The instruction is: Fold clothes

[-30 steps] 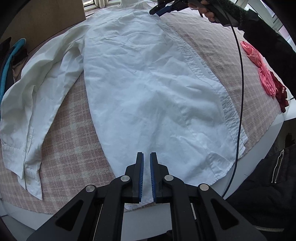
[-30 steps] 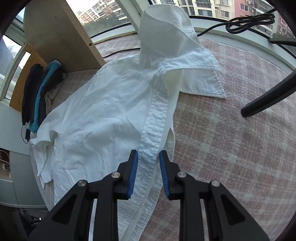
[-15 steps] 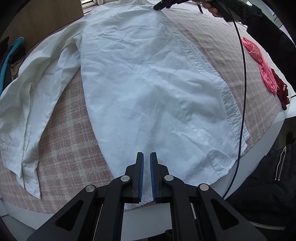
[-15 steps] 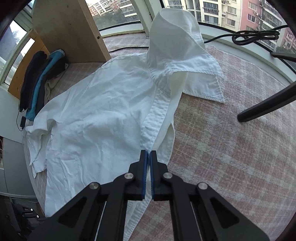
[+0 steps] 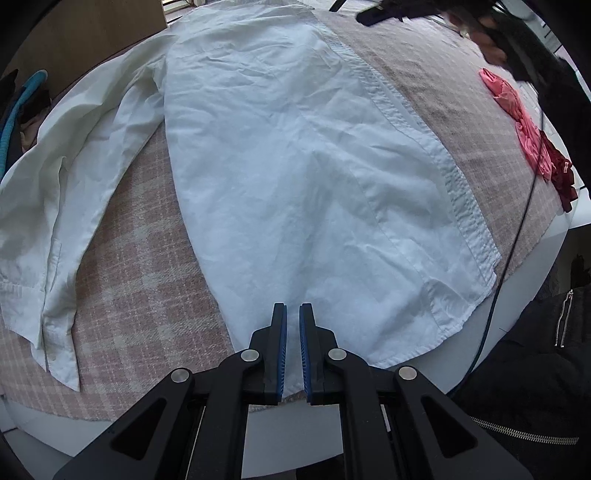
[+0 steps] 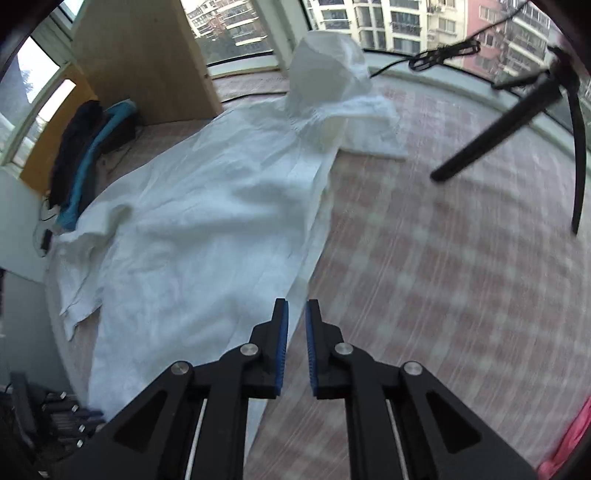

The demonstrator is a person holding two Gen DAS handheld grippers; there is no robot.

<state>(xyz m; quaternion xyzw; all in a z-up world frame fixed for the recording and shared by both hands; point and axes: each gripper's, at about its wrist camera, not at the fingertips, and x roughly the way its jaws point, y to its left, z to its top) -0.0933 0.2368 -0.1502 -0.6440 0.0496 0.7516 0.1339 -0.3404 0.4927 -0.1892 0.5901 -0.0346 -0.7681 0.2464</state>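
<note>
A white shirt [image 5: 295,166] lies spread on the pink plaid cloth [image 5: 140,280], one sleeve [image 5: 74,166] stretched out to the left. My left gripper [image 5: 292,306] points down over the hem, shut to a thin slit with no fabric pinched. The right wrist view is blurred. There the shirt [image 6: 207,221] runs away from me, its collar [image 6: 332,74] standing up at the far end. My right gripper [image 6: 296,302] hangs over the button strip's edge; its jaws are opening and nothing is between them. In the left wrist view it is a dark blur [image 5: 364,18] beyond the shirt.
Pink and red garments [image 5: 524,125] lie at the cloth's right edge, and a black cable [image 5: 517,229] hangs across it. A wooden board [image 6: 147,62] and dark and blue clothes [image 6: 88,155] stand past the sleeve. A black rod [image 6: 495,136] slants overhead. The person's dark jacket [image 5: 535,369] fills the lower right.
The right gripper closed on the button strip, then came away to the right and a little up with its jaws parting and empty. The left gripper has not moved.
</note>
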